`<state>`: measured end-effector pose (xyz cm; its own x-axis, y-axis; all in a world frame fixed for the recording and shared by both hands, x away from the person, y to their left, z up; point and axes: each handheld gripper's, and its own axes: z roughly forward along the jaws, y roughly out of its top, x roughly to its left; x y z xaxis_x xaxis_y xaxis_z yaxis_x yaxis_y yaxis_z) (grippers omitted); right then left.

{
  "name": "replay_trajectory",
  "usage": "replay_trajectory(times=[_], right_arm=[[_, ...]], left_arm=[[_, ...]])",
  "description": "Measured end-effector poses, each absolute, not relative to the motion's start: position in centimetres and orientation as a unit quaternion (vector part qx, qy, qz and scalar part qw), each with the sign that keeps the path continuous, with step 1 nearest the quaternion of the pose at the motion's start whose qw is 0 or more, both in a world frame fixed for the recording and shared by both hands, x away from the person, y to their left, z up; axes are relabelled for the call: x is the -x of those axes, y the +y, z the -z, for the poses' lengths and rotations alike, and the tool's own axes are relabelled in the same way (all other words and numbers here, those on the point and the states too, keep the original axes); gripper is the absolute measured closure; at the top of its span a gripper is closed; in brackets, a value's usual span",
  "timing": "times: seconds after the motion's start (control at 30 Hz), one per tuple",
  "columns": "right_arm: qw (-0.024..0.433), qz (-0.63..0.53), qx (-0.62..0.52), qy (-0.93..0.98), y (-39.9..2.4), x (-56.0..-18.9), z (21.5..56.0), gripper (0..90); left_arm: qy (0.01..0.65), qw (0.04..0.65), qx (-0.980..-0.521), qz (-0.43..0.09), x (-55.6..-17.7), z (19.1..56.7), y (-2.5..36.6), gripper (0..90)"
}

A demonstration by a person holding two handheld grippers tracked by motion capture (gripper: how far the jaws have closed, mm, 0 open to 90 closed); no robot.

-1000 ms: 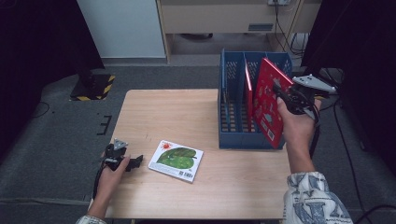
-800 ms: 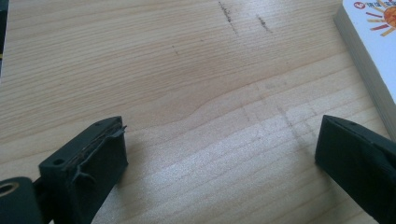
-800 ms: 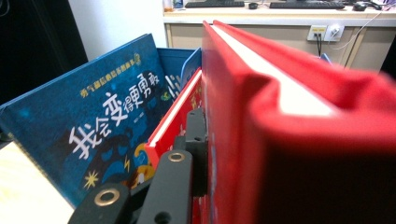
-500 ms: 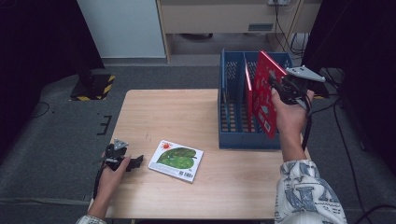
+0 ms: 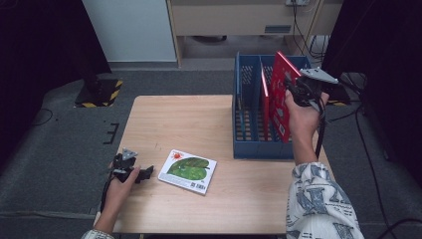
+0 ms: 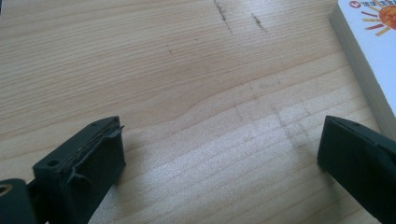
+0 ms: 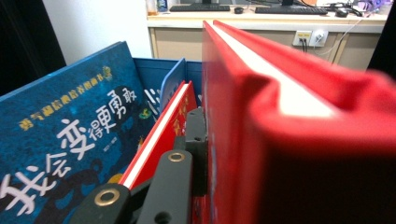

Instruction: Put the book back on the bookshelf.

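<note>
Nearest you, at the table's near left corner, your left gripper (image 5: pixel 133 172) rests on the light wooden tabletop (image 5: pixel 189 124) with its jaws spread wide and nothing between them, just left of the flat white picture book with a green leaf cover (image 5: pixel 188 171). Farther off on the right, your right gripper (image 5: pixel 300 92) is clamped on the large red hardcover book (image 5: pixel 278 99), holding it tilted above the blue slotted plastic book rack (image 5: pixel 249 149), where a thinner red book (image 5: pixel 265 107) and a dark blue book (image 7: pixel 70 140) stand.

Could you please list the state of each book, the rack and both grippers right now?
Large red book: upright, held over the rack.
Right gripper: shut on the large red book.
Left gripper: open, empty, on the table.
Green book: lying flat.
Blue rack: holds a blue book and a thin red book.
</note>
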<state>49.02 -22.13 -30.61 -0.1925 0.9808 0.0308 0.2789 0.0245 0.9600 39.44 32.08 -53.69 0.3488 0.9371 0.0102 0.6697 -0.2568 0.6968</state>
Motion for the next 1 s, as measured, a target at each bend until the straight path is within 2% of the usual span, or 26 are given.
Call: replay_trajectory(times=[1.0], right_arm=[[0.375, -0.453, -0.534, 0.607, -21.0, -53.4, 32.9, 79.6]], left_arm=[[0.525, 0.307, -0.764, -0.217, -39.5, 53.7, 31.9, 0.0]])
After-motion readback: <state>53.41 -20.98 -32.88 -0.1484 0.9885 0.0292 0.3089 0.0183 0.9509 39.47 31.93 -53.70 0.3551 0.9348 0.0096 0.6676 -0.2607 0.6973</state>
